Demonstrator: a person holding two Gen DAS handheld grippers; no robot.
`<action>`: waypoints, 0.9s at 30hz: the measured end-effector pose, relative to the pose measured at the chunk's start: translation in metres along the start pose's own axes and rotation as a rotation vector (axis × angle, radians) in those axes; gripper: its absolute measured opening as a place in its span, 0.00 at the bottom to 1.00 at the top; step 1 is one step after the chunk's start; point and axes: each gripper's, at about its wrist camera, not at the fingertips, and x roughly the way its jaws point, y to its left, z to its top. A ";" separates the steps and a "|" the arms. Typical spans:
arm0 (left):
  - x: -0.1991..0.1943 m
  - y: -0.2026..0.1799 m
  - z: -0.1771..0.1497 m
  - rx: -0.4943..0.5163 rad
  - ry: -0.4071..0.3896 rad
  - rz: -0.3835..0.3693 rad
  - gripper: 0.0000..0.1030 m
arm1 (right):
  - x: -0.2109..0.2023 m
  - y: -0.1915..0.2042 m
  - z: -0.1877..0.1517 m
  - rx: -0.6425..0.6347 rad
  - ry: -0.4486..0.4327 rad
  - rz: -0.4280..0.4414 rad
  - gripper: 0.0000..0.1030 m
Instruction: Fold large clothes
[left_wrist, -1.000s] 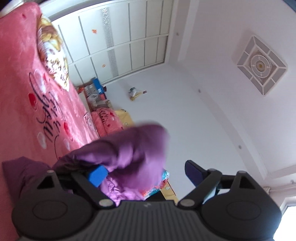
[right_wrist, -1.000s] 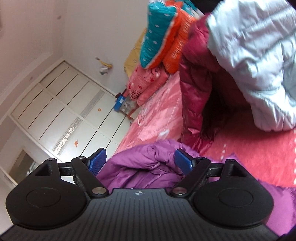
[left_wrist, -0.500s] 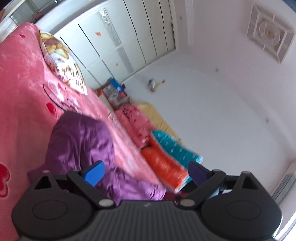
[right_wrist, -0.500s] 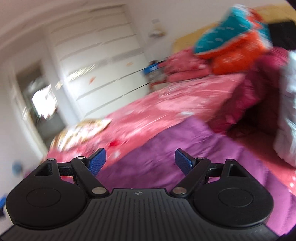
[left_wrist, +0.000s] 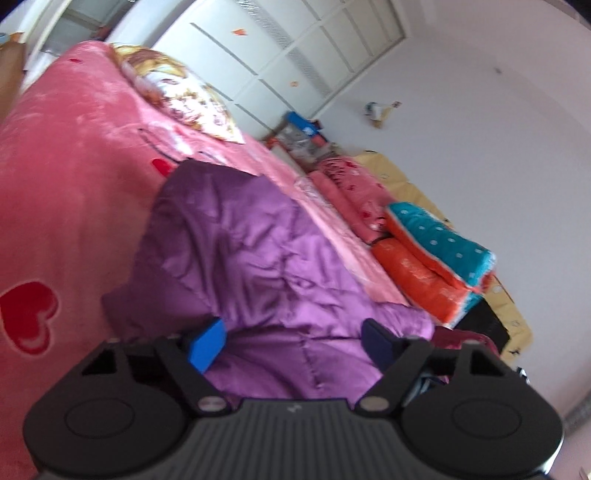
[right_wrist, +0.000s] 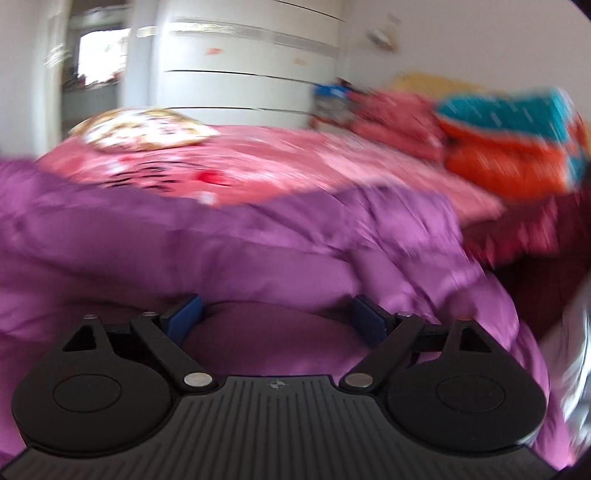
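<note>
A large purple padded jacket (left_wrist: 251, 258) lies spread on the pink bed cover (left_wrist: 66, 177). It also fills the lower half of the right wrist view (right_wrist: 236, 251), which is blurred. My left gripper (left_wrist: 293, 341) is open just above the jacket's near part, with nothing between its blue pads. My right gripper (right_wrist: 275, 319) is open too, low over the jacket, with purple cloth lying under and between the fingers but not pinched.
A patterned pillow (left_wrist: 184, 99) lies at the head of the bed. Folded pink bedding (left_wrist: 351, 195) and an orange and teal quilt (left_wrist: 439, 258) are stacked along the wall. A dark red jacket (right_wrist: 535, 240) lies to the right. A white wardrobe (right_wrist: 251, 66) stands behind.
The left gripper let go of the purple cloth it held up and the jacket now lies flat on the bed. Both cameras swung round and lowered towards the jacket.
</note>
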 end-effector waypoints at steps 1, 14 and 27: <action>0.001 0.001 -0.001 -0.002 -0.002 0.013 0.70 | 0.004 -0.011 -0.001 0.030 0.000 -0.011 1.00; -0.005 -0.029 -0.003 0.138 -0.060 0.123 0.74 | 0.006 -0.034 -0.020 0.077 -0.019 -0.014 1.00; 0.020 -0.064 -0.029 0.404 -0.071 0.221 0.78 | 0.025 -0.066 0.033 0.105 -0.043 -0.123 0.53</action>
